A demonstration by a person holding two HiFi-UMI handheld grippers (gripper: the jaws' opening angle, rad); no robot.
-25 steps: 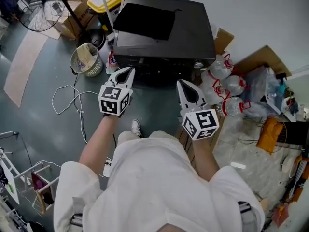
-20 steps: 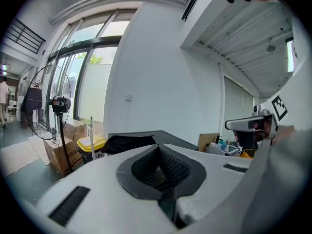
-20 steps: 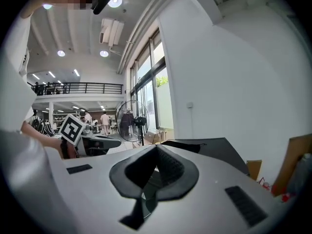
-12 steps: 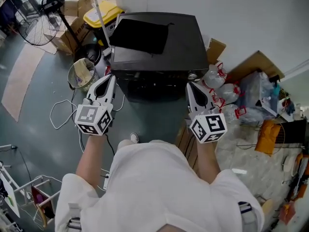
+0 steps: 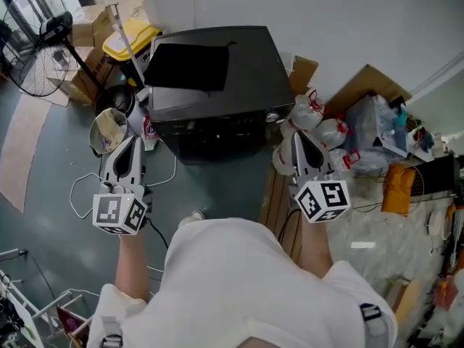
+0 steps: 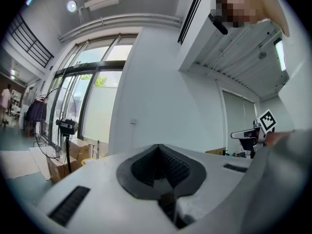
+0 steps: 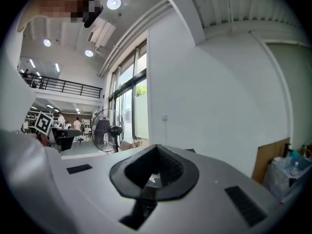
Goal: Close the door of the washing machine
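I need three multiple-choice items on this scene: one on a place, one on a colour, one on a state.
1. In the head view, on which side of the black box-shaped washing machine does the round mesh wastebasket stand?
A. left
B. on top
C. right
2. The plastic bin lid beyond the wastebasket is:
A. red
B. yellow
C. green
3. The left claw and right claw are:
A. wide open
B. shut, empty
C. shut on a cloth
Answers:
1. A, it sits on the floor off the machine's left side.
2. B, it is plainly yellow.
3. B, each gripper view shows the jaws together with nothing between.
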